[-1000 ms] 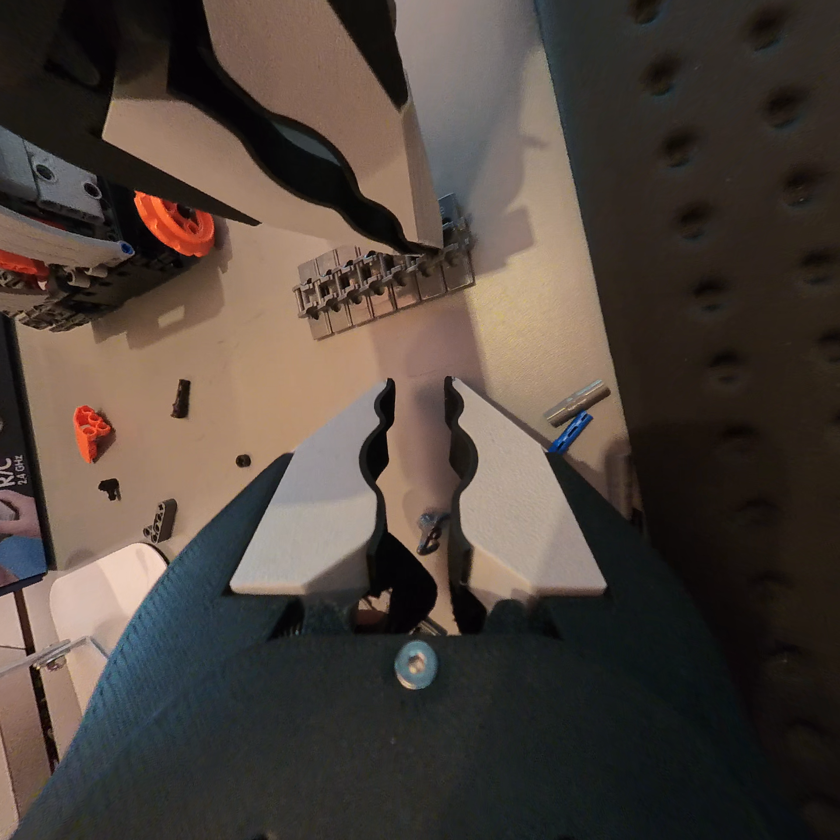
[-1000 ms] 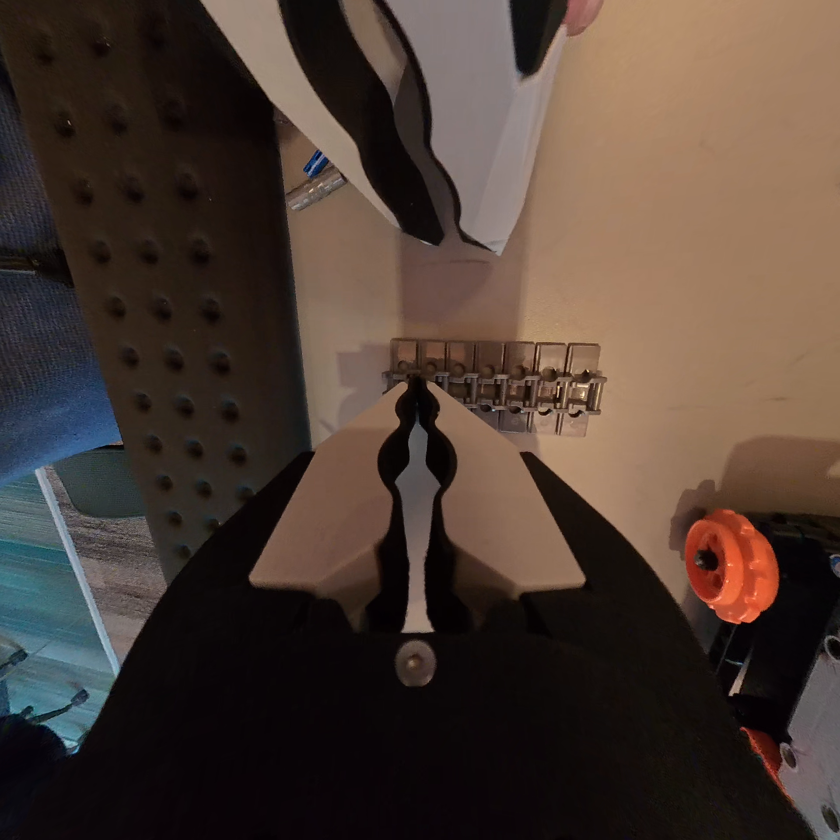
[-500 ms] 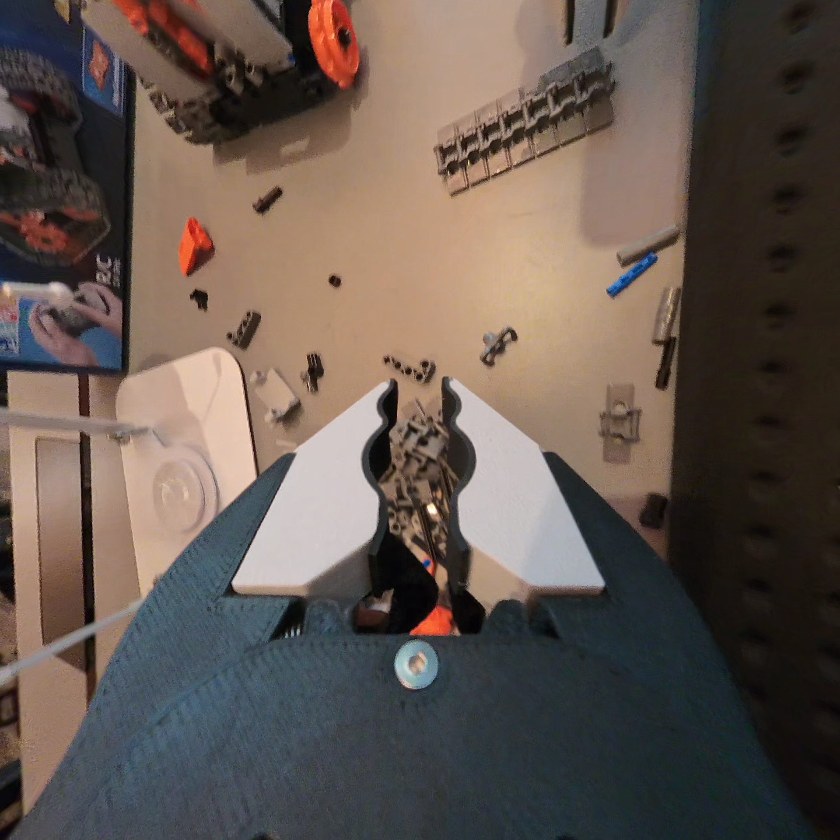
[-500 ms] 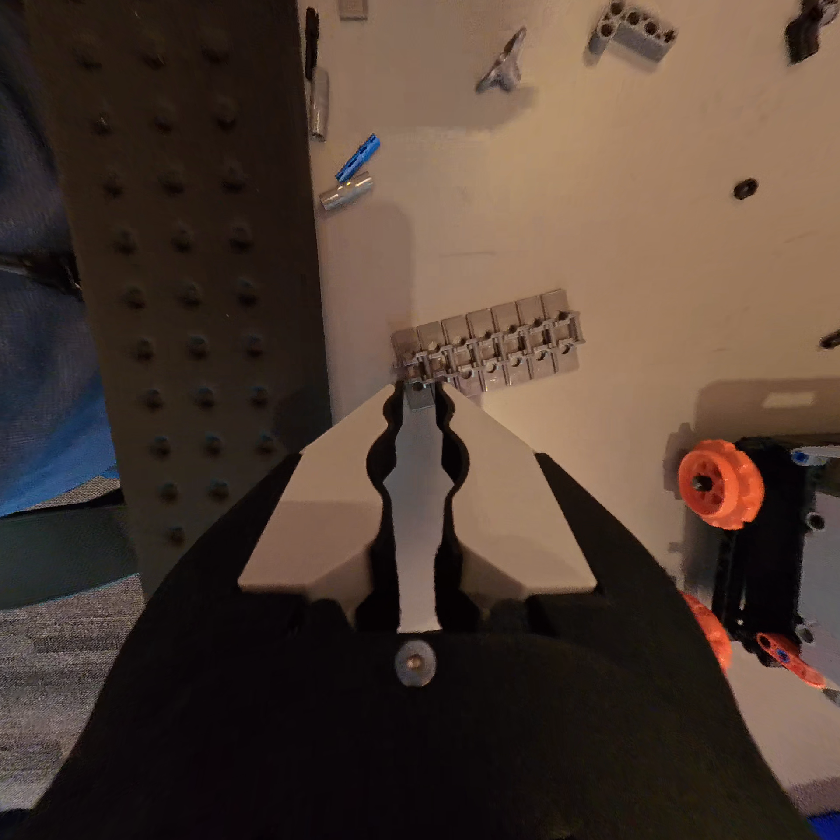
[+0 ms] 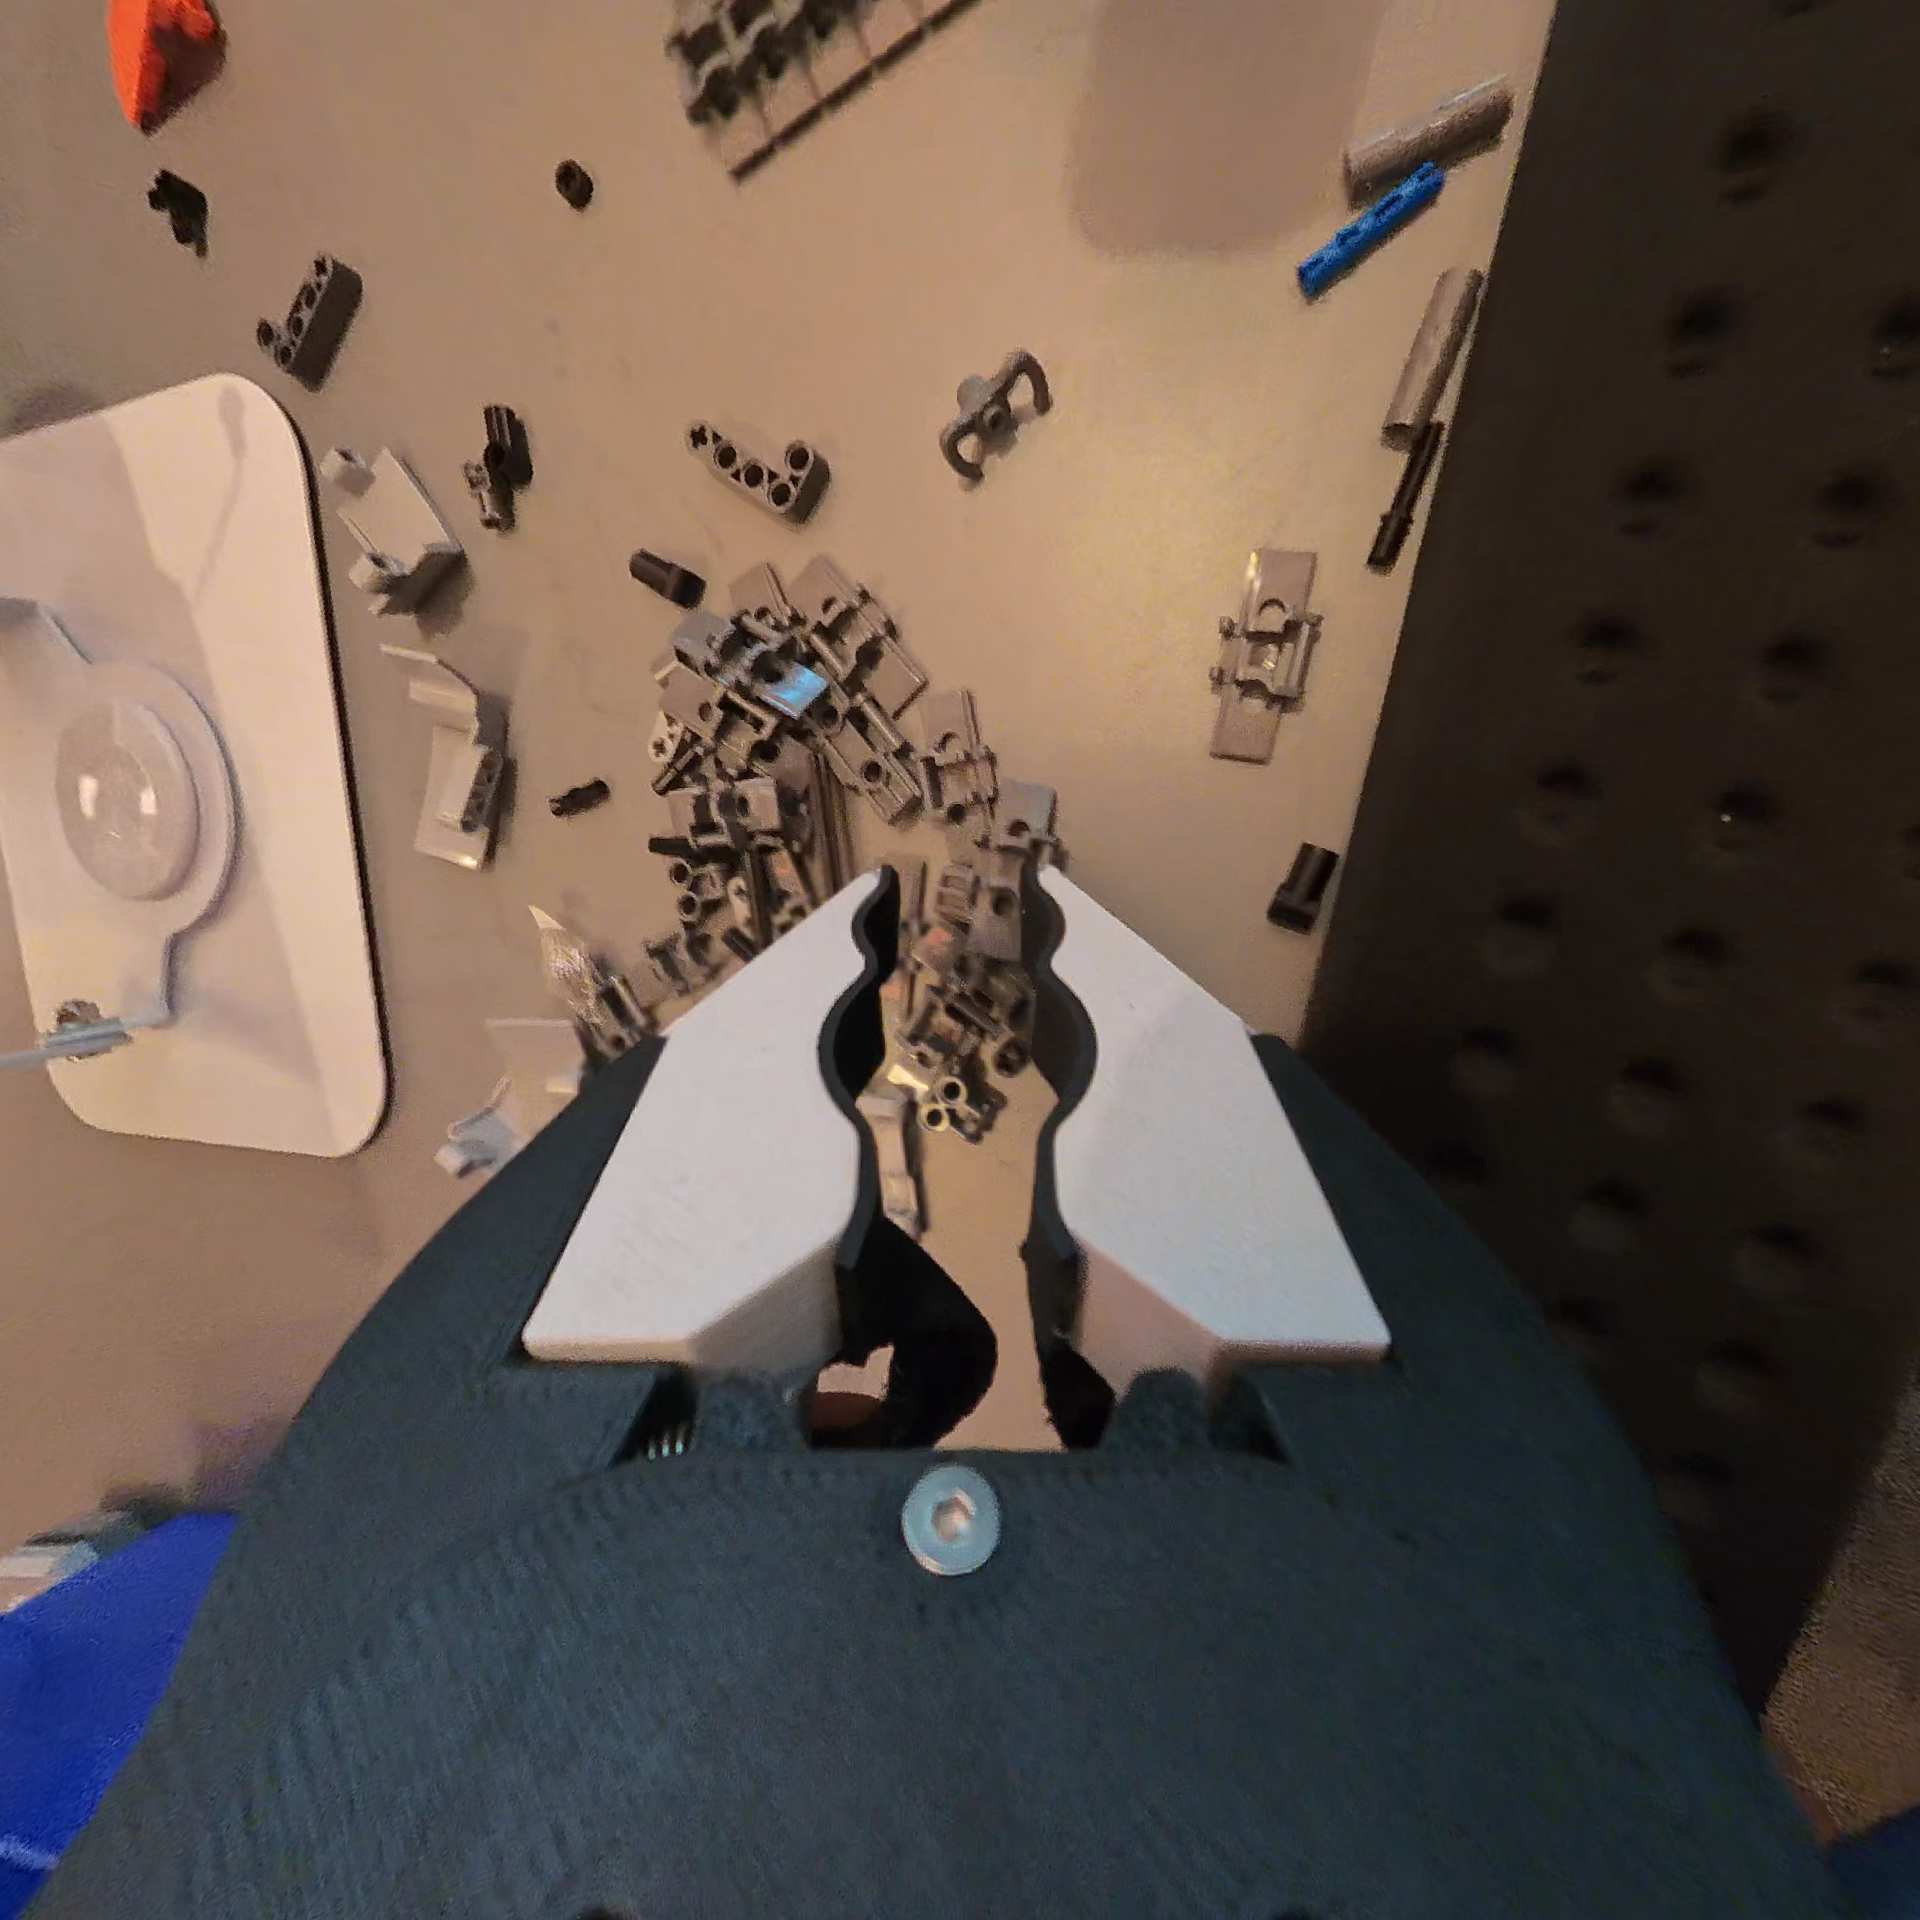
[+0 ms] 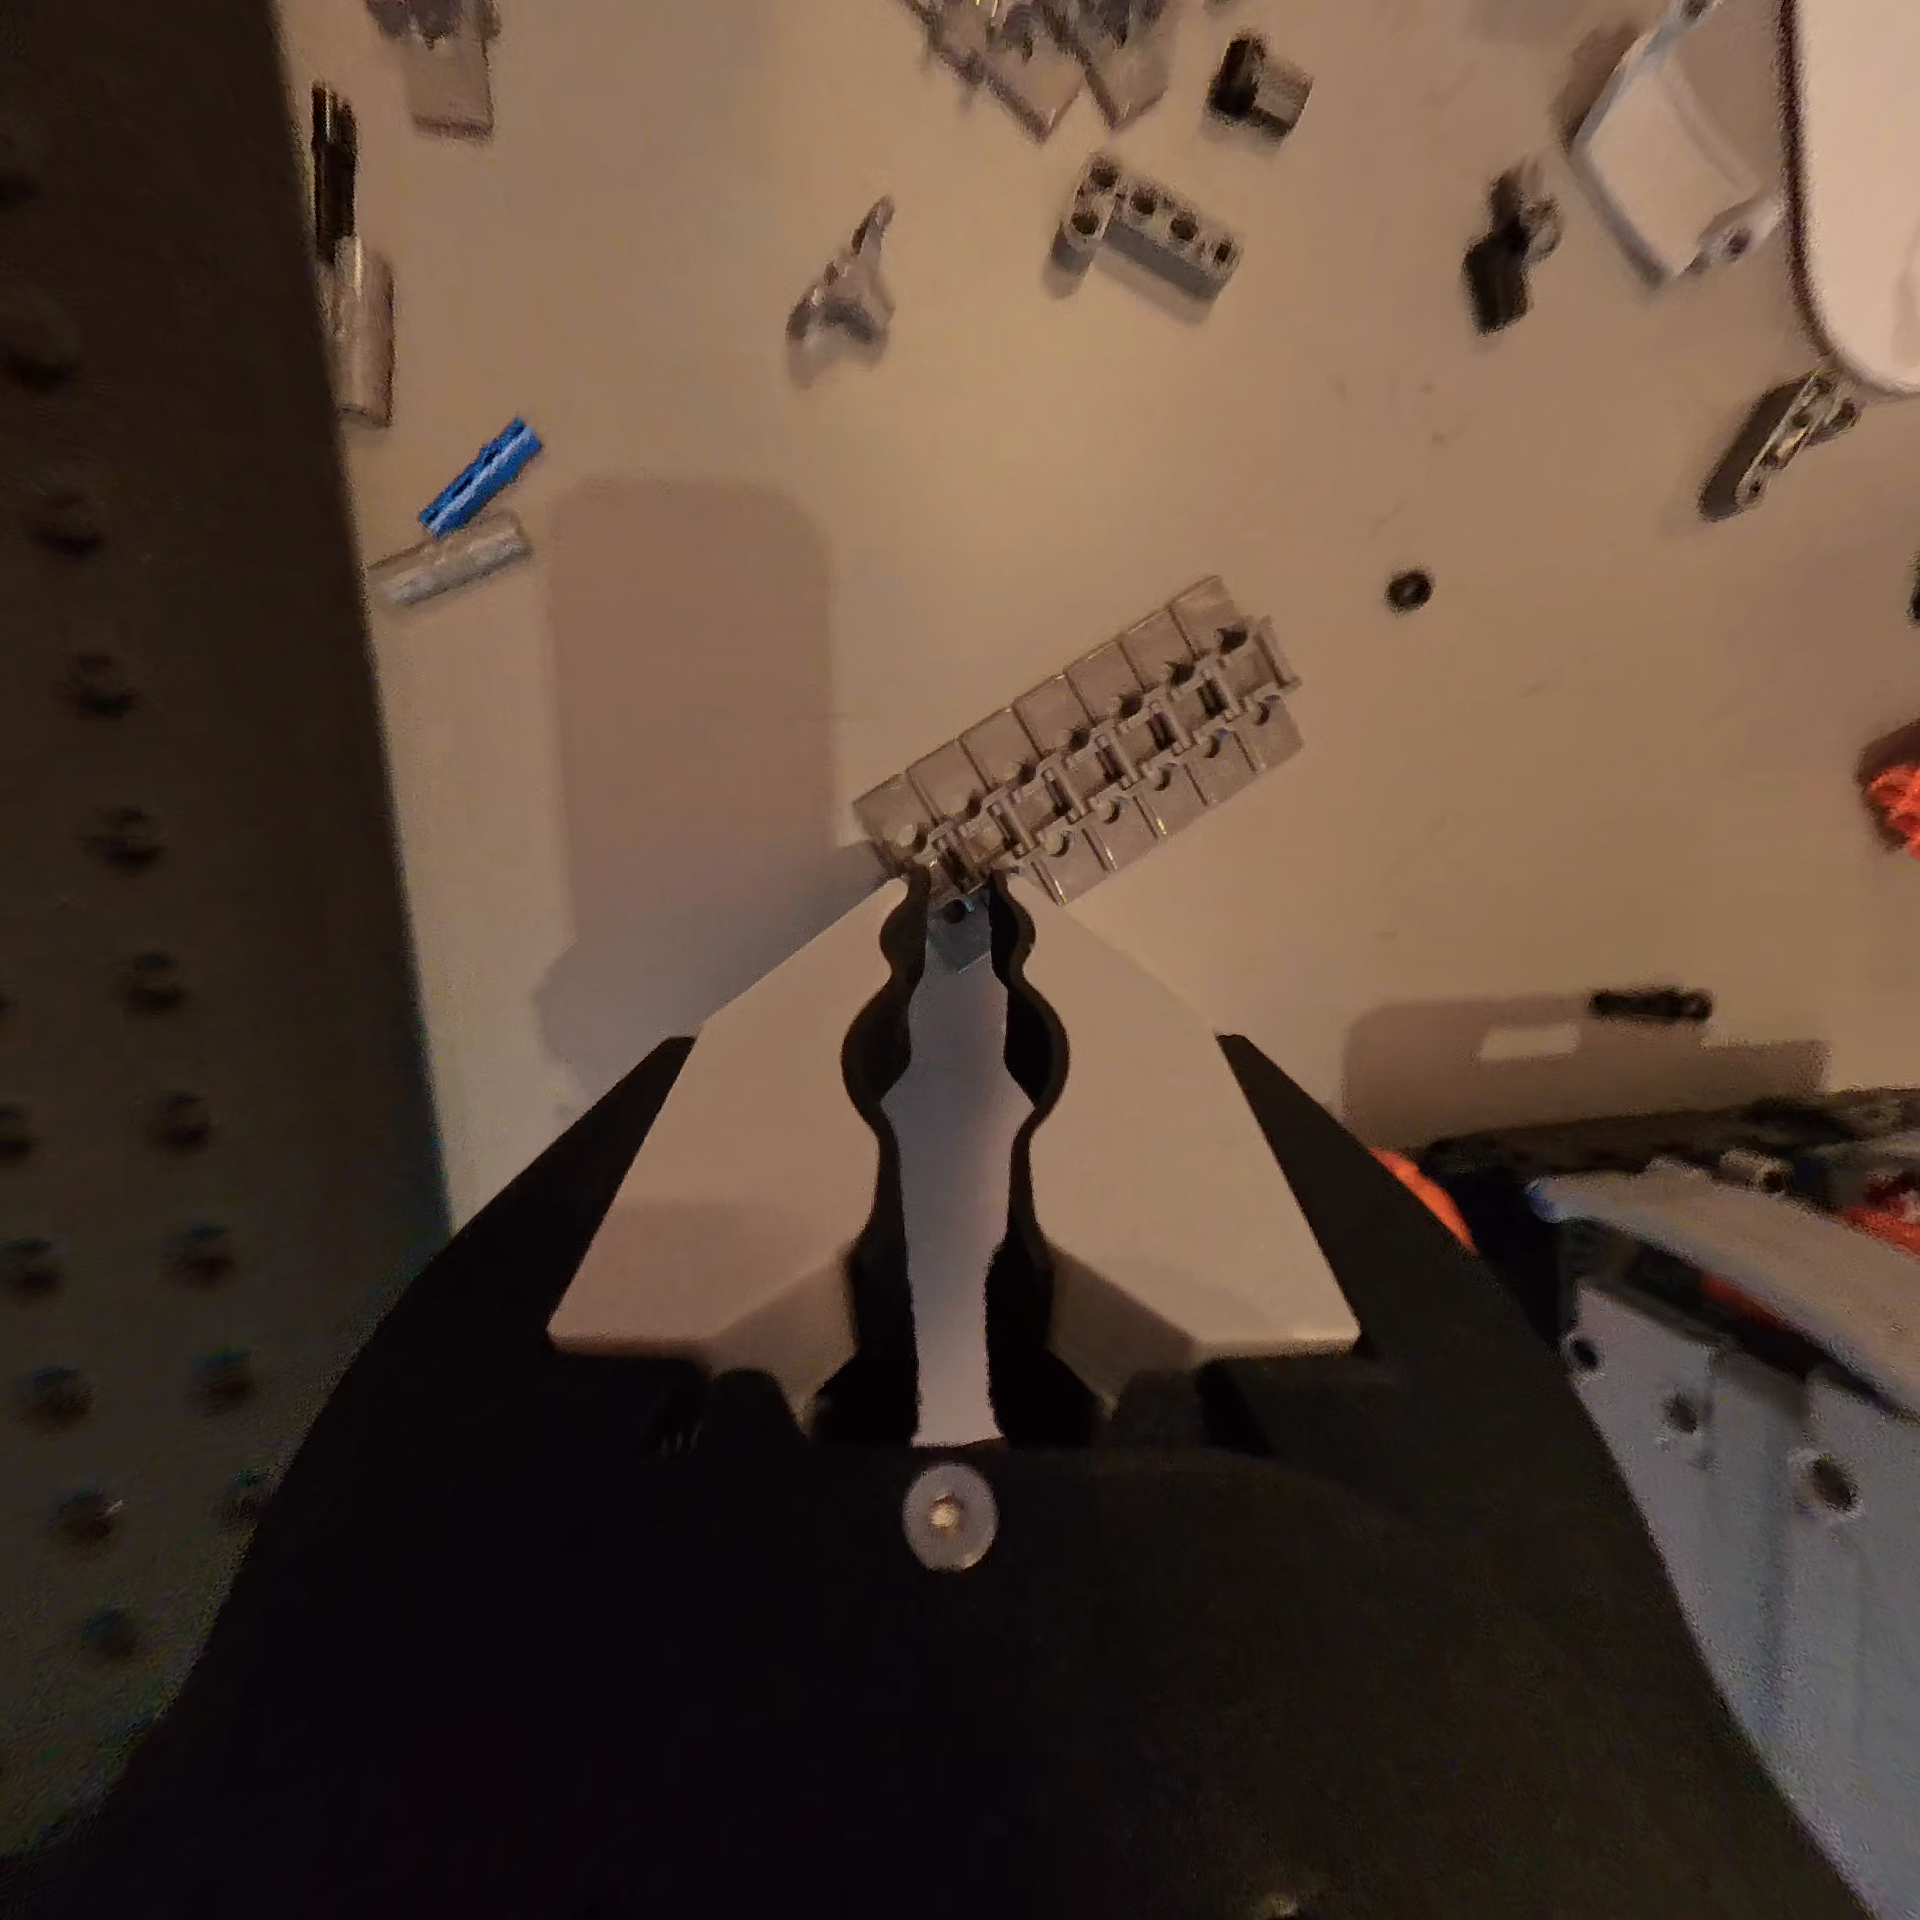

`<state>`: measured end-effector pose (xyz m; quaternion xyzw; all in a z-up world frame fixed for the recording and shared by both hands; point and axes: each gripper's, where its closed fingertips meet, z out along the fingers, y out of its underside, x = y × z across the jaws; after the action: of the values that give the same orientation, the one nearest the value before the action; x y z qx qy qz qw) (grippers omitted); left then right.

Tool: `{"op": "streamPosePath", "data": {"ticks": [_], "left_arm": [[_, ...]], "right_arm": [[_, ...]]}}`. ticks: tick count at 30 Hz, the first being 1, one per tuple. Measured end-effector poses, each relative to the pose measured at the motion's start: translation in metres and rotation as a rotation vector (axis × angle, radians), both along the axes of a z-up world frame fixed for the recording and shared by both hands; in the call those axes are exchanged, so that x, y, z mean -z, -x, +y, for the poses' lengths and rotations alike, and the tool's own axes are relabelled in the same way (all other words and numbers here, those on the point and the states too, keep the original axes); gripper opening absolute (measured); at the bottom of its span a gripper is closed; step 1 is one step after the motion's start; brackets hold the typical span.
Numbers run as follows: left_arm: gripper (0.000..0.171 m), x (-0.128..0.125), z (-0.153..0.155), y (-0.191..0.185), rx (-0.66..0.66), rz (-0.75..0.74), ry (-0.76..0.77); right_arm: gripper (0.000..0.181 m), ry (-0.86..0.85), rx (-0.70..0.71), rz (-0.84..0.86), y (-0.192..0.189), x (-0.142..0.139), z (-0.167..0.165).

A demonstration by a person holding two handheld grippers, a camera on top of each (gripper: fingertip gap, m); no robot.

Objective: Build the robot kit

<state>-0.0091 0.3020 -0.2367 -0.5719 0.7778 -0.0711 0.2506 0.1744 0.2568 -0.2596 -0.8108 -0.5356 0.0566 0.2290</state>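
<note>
**Right grips track strip; left over loose links**

Right gripper (image 6: 958,902) pinches the end link of the grey track strip (image 6: 1081,767), the rest angling free above the table (image 6: 1039,436). Left gripper (image 5: 961,894), jaws parted and empty, hovers above the pile of grey links (image 5: 800,748) (view blurred). Judgement: keep the pinch square so the strip cannot swivel.

A pale beige worktop (image 5: 1091,436) fills most of both views under warm, dim light, with soft shadows lying across it. Along its edge runs a dark panel dotted with rows of small round dimples (image 5: 1704,727), to the right of the left claw and to the left of the right claw (image 6: 177,727). Past that panel's lower end, a strip of brownish carpeted floor (image 5: 1849,1662) shows.
</note>
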Motion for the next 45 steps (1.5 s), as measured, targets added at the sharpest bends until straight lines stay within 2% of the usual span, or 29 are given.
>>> {"op": "streamPosePath", "data": {"ticks": [5,10,12,18,20,24,28,30,35,38,42,45], "left_arm": [[0.021,0.013,0.001,0.013,-0.045,0.011,-0.024],[0.001,0.021,0.007,0.010,-0.035,0.000,-0.073],[0.000,0.021,0.007,0.009,-0.023,-0.014,-0.088],[0.000,0.011,0.000,0.004,-0.017,-0.054,-0.067],[0.007,0.009,0.003,0.005,-0.050,-0.049,-0.075],[0.031,0.015,-0.009,0.003,-0.082,-0.033,-0.040],[0.028,0.018,-0.009,-0.007,-0.134,-0.064,-0.058],[0.015,0.016,-0.003,-0.008,-0.168,-0.090,-0.081],[0.015,0.017,-0.007,-0.011,-0.120,-0.096,-0.093],[0.014,0.007,-0.009,-0.018,-0.067,-0.107,-0.114],[0.015,-0.008,-0.032,-0.056,0.109,-0.130,-0.103],[0.014,-0.006,-0.054,-0.097,0.265,-0.102,-0.072]], "right_arm": [[0.013,-0.040,-0.035,0.017,0.012,-0.005,0.013],[0.013,-0.084,-0.035,0.035,0.011,-0.012,0.011],[0.012,-0.102,-0.034,0.056,0.012,-0.018,0.007],[0.011,-0.142,-0.062,0.138,0.027,-0.035,-0.006],[0.011,-0.153,-0.076,0.138,0.031,-0.036,-0.009],[0.012,-0.150,-0.094,0.157,0.039,-0.035,-0.014],[0.012,-0.154,-0.105,0.167,0.044,-0.034,-0.014],[0.012,-0.157,-0.108,0.169,0.045,-0.034,-0.014],[0.011,-0.167,-0.097,0.178,0.040,-0.036,-0.013],[0.010,-0.177,-0.078,0.195,0.033,-0.042,-0.014],[0.012,-0.179,-0.052,0.239,0.019,-0.049,-0.023],[0.012,-0.153,-0.055,0.234,0.008,-0.045,-0.036]]}}
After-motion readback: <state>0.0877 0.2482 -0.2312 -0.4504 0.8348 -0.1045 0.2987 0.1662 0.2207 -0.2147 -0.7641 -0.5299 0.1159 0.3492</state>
